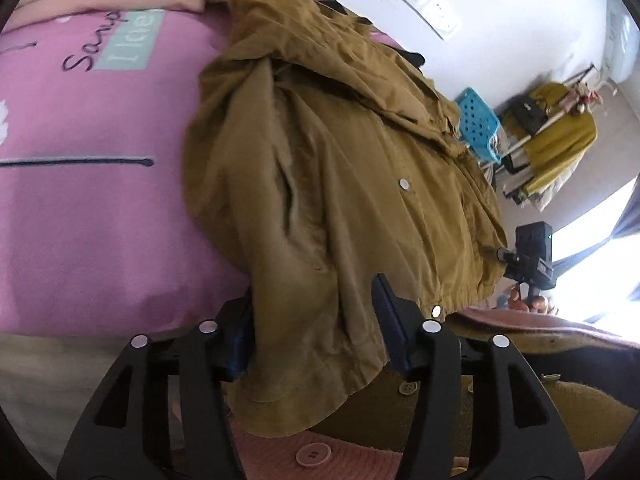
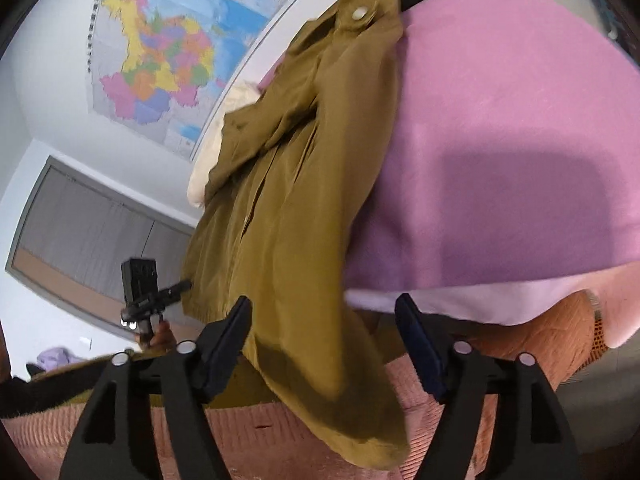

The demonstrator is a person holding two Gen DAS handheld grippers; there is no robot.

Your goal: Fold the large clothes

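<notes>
While draped over the near edge of the bed (image 1: pixel 100 220), on its pink cover, lies the jacket (image 1: pixel 340 184): long axis running away from both grippers toward the collar by the far wall, hem hanging off the near edge between each pair of fingers. Left gripper (image 1: pixel 316 328) astride one hem corner, jaws parted, cloth slack in the gap and seemingly unclamped. Right gripper (image 2: pixel 324 328) astride the other hem corner (image 2: pixel 332 380), jaws likewise apart, nothing pinched. Neither plainly nearer; both right at the hem, collar well apart. Mustard-brown, thin and limp, creased, one sleeve bunched across the body, pale snap buttons (image 1: pixel 407 183) down the front. Likely next: clamping both corners.
</notes>
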